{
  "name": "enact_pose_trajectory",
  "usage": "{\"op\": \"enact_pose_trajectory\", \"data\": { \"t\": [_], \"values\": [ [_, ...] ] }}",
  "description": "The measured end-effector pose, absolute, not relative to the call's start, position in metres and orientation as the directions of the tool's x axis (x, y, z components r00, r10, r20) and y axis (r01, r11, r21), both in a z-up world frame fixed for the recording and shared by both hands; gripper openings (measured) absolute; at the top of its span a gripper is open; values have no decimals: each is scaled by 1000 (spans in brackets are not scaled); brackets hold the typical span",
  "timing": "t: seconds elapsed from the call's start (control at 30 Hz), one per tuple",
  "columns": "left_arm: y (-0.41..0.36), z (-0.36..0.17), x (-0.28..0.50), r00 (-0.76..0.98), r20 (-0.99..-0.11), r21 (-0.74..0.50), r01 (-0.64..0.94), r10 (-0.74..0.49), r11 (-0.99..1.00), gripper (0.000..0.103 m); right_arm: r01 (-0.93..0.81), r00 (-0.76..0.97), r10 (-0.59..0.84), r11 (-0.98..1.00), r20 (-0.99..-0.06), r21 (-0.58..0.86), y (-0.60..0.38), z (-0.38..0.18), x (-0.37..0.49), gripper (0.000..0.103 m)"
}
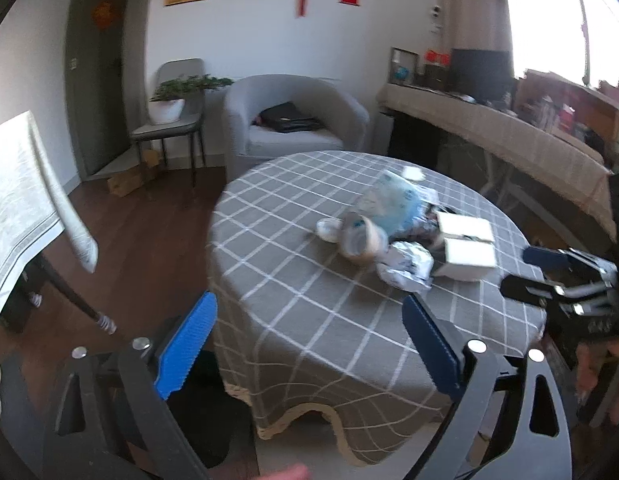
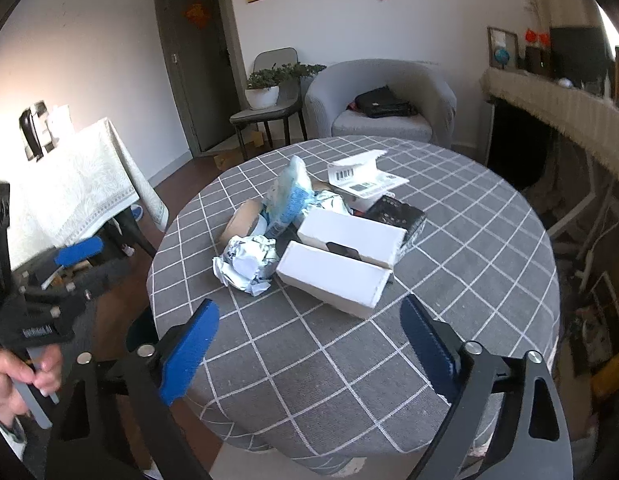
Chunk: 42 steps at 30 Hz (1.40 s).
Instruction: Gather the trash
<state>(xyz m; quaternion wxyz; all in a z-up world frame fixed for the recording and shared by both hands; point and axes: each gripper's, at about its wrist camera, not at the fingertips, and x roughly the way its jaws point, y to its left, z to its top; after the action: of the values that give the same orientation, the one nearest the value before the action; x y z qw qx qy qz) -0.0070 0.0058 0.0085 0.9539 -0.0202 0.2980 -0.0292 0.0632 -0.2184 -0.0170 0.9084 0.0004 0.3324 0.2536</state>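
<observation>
With both tools wide open & empty, left tool and right tool, trash pile mid-table is best approached via near crumpled paper, pads kept off white box just right.

My right gripper hangs wide open over the near edge of the table, nothing between its jaws. Just ahead lies a white box, with crumpled paper touching its left end. Beyond them: a second box, tape roll, blue packet. My left gripper sits far left.
</observation>
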Motion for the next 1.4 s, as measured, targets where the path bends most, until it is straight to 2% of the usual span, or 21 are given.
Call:
{"op": "enact_pose_trajectory", "data": {
  "t": [0.17, 0.27, 0.37, 0.47, 0.7, 0.93, 1.13, 1.23, 1.4],
  "values": [
    [-14, 2, 3, 798, -587, -48, 132, -135, 990, 86, -459, 641, 464, 870, -611, 180, -225, -19, 70, 81],
    [-24, -3, 11, 776, -602, -74, 180, -188, 981, 76, -447, 636, 464, 873, -616, 196, -231, -21, 76, 75],
    [-31, -7, 21, 754, -613, -107, 219, -238, 970, 69, -433, 611, 497, 862, -617, 265, -242, -27, 86, 66],
    [-37, -11, 31, 738, -622, -121, 238, -261, 964, 65, -424, 592, 523, 849, -613, 315, -251, -29, 93, 62],
    [-37, -19, 55, 709, -636, -191, 239, -305, 952, 66, -414, 546, 582, 813, -603, 409, -262, -37, 106, 61],
    [-47, -25, 70, 688, -646, -216, 250, -331, 944, 66, -429, 488, 650, 760, -582, 489, -262, -44, 118, 49],
    [-53, -29, 77, 682, -652, -215, 252, -331, 943, 66, -423, 444, 716, 697, -538, 579, -265, -52, 128, 46],
    [-54, -32, 81, 678, -657, -220, 245, -329, 944, 64, -426, 432, 725, 689, -537, 587, -262, -54, 131, 45],
    [-49, -34, 83, 676, -660, -228, 236, -328, 945, 61, -443, 423, 729, 685, -539, 579, -256, -53, 132, 37]
  ]
}}
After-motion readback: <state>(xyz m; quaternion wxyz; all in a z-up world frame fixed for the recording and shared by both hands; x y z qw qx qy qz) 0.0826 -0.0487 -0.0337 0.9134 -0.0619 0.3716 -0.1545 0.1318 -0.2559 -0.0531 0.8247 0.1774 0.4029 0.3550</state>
